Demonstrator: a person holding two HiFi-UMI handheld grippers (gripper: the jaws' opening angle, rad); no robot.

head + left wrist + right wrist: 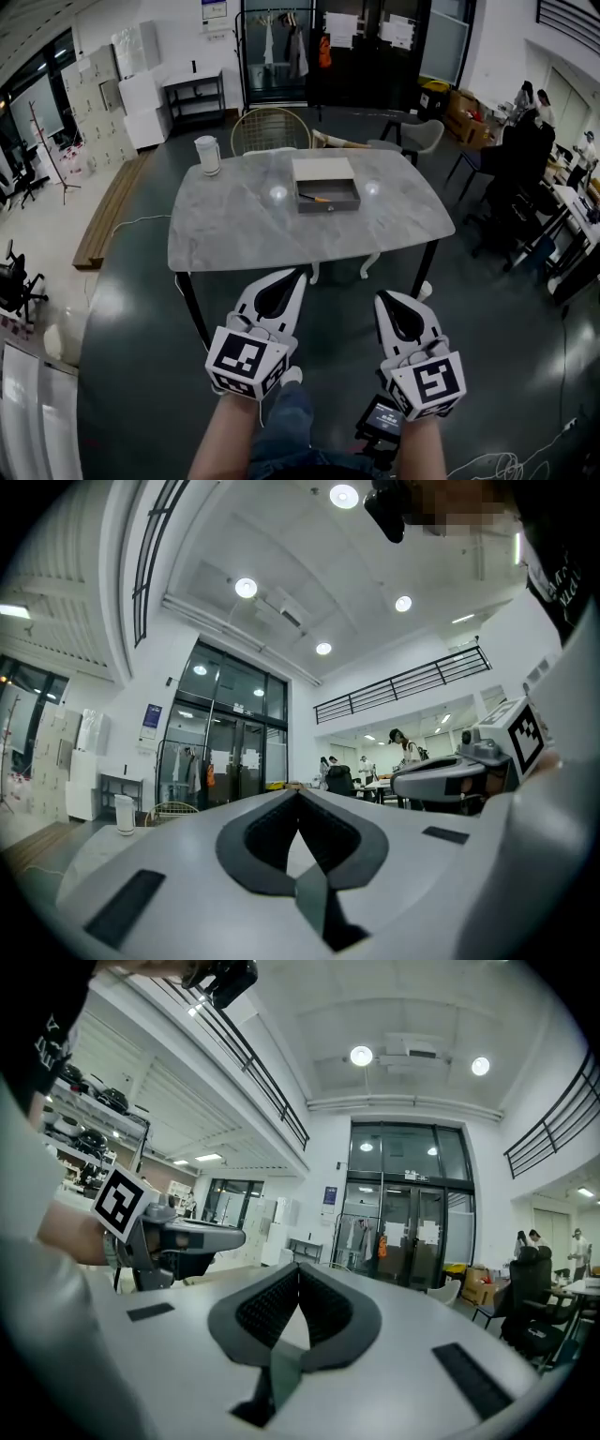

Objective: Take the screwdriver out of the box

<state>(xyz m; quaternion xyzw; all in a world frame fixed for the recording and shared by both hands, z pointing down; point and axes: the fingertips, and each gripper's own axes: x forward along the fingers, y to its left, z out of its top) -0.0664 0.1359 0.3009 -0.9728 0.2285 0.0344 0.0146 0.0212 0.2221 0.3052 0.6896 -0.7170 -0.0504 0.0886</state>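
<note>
An open grey box [325, 184] lies on the marble table [244, 234] near its far middle. Inside it, along the front wall, rests a thin screwdriver [314, 198] with an orange end. Both grippers are held side by side over the dark floor, short of the table's near edge and well apart from the box. My left gripper [299, 275] has its jaws together with nothing between them, as its own view [298, 792] also shows. My right gripper [383, 298] is shut and empty too [298, 1267]. Each gripper view looks level across the room, so the box is hidden there.
A white jug [207, 155] stands at the table's far left corner. A wire chair [270, 129] and a grey chair [419, 137] sit behind the table. A wooden bench [112, 211] runs along the left, and people work at desks [525, 141] on the right.
</note>
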